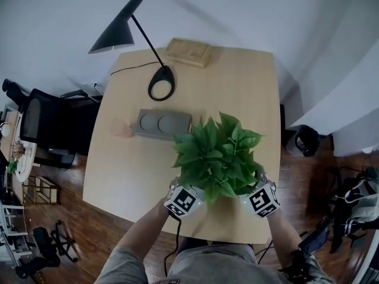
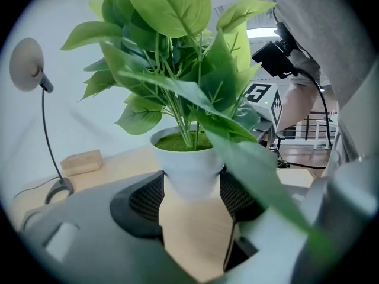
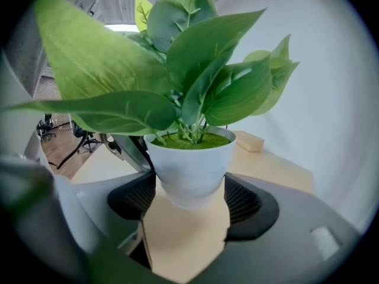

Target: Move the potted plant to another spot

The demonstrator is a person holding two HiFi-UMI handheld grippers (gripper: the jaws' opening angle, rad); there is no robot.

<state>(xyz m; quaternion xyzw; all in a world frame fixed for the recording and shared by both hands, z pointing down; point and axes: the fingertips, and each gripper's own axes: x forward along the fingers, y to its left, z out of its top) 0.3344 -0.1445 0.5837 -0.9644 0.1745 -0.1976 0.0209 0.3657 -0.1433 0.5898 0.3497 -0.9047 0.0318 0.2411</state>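
left tool (image 2: 190, 189) and right tool (image 3: 189, 191) both clenched on the white round plastic pot with green leafy plant (image 3: 189, 158), one from each side so it won't tip. pot upright between the tools, seemingly just clear of the pale wooden desk (image 1: 133, 176) below.

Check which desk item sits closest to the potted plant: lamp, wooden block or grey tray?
The grey tray with two round recesses: its end almost meets the potted plant; lamp and wooden block sit farther back.
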